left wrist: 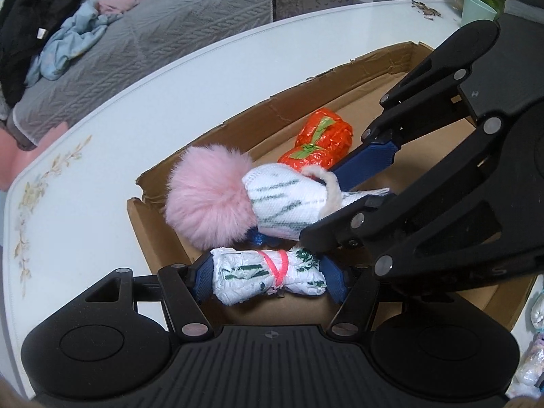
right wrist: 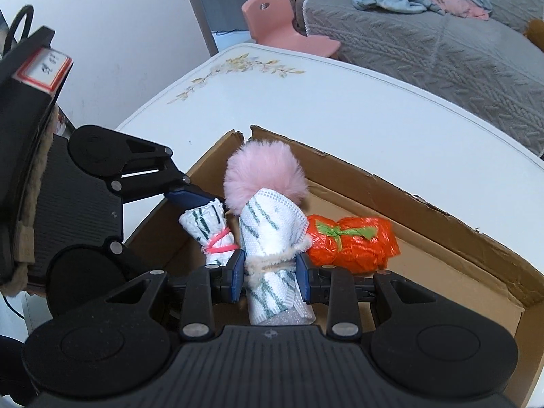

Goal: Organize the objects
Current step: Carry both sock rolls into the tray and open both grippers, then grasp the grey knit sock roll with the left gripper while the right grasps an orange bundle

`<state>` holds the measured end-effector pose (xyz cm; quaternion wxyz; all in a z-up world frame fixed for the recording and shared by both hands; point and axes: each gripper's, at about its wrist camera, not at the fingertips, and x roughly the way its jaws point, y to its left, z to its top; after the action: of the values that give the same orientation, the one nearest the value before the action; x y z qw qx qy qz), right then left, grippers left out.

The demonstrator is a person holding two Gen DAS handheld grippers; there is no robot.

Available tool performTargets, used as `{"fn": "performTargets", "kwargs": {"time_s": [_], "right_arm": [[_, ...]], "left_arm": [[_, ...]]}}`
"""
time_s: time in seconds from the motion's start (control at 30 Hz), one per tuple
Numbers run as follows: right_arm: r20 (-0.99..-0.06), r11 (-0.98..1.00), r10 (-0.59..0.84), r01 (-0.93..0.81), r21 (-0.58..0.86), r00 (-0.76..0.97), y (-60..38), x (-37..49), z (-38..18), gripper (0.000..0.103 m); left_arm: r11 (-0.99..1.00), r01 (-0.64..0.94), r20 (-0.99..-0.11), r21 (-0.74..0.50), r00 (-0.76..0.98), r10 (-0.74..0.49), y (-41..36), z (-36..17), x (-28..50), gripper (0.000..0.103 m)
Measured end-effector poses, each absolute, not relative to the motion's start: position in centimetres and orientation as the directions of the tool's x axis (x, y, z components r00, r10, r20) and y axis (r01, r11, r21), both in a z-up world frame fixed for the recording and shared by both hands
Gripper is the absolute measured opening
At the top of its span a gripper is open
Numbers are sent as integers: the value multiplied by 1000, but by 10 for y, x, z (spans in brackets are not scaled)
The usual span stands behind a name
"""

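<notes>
We carry two bundles over the shallow brown cardboard box (right wrist: 425,204), presumably to set them beside the crinkly orange plastic-wrapped bundle with green ties (right wrist: 353,243) already lying on its floor. The right gripper (right wrist: 272,277) is clamped on a white knitted roll with green streaks, a fleecy cream trim and a fluffy pink pompom (right wrist: 268,227), held pompom-forward, just beside the orange bundle. The left gripper (left wrist: 268,277) presses its blue pads on the ends of a white plastic-wrapped bundle with green marks, cinched by a pink rubber band (left wrist: 268,277) (gripped lengthwise, so the jaws stand wide). The box sits on a white table with floral print (right wrist: 340,102).
</notes>
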<state>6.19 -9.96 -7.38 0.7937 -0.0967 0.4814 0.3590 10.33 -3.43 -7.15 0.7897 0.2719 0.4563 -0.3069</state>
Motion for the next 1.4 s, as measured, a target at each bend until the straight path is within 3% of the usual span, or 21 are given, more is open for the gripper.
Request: {"fn": "performTargets", "kwargs": {"time_s": [0.47, 1.0, 1.27, 1.4], "right_arm": [[-840, 723, 475, -662, 201, 264, -96, 68, -72, 34], [-826, 729, 489, -652, 209, 281, -95, 67, -59, 35], [-821, 733, 488, -650, 201, 297, -102, 51, -43, 36], [-810, 741, 492, -642, 198, 319, -118, 27, -24, 42]], "left_arm": [[654, 737, -885, 169, 406, -229, -38, -68, 97, 80], [657, 734, -879, 175, 417, -231, -33, -52, 88, 82], [690, 709, -877, 145, 415, -242, -12, -21, 72, 85], [716, 691, -888, 103, 388, -247, 9, 0, 45, 86]]}}
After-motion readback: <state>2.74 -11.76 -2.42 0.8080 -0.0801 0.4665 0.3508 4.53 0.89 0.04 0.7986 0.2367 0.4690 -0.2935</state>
